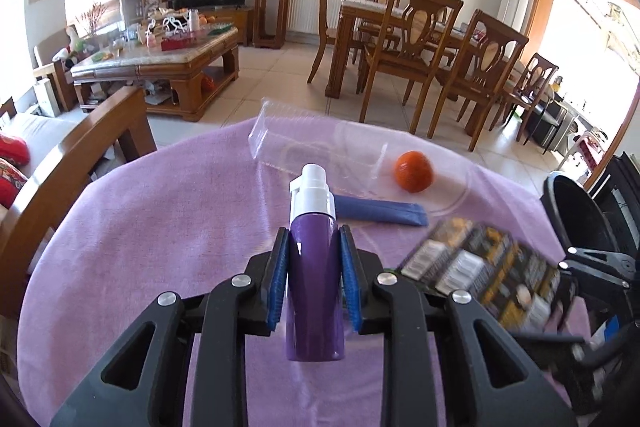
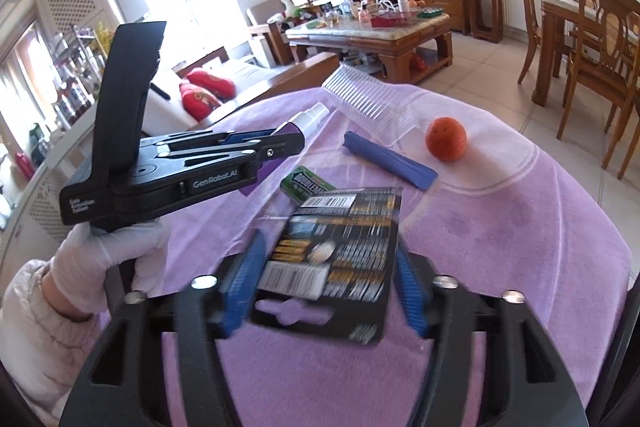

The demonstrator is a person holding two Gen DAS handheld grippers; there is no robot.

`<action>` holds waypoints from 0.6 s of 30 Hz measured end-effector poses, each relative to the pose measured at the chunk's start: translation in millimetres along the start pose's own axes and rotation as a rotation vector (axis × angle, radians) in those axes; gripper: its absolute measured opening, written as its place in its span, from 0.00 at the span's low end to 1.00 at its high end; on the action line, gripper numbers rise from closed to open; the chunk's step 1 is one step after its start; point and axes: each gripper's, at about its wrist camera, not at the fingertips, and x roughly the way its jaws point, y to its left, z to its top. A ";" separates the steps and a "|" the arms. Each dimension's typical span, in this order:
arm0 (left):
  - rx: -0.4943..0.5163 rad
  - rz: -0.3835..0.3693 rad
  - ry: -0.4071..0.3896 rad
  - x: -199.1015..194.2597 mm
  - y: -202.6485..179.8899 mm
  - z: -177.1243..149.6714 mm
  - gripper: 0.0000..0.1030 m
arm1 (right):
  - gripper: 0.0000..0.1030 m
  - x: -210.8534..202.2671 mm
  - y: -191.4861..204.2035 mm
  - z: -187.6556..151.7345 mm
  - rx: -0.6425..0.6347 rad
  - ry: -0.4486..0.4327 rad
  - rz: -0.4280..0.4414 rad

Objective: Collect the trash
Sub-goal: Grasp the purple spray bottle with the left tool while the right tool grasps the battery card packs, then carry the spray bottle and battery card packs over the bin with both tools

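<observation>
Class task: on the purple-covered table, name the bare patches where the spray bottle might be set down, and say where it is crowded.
Bare purple cloth lies left of the left gripper and its purple spray bottle, toward the wooden armrest. More lies right of the orange. Crowded: the middle, with clear plastic container, blue packet, Doublemint gum pack and battery pack.

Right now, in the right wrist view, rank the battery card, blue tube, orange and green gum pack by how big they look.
1. battery card, inflated by nearness
2. blue tube
3. orange
4. green gum pack, partly hidden
</observation>
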 end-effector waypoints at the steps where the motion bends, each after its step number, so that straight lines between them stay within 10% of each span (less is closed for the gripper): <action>1: 0.008 -0.004 -0.014 -5.8 -5.5 1.2 0.24 | 0.37 -6.2 -2.1 -1.1 0.004 -0.013 -0.005; 12: 0.029 -0.047 -0.056 -31.3 -43.8 -3.1 0.24 | 0.34 -1.2 -23.6 -13.0 0.079 0.076 0.070; 15: 0.019 -0.046 -0.050 -33.5 -41.3 -6.8 0.24 | 0.74 4.1 -26.1 -9.5 0.133 0.076 0.012; 18: 0.011 -0.039 -0.051 -35.0 -33.6 -8.6 0.24 | 0.75 16.0 -25.6 -5.1 0.180 0.104 0.015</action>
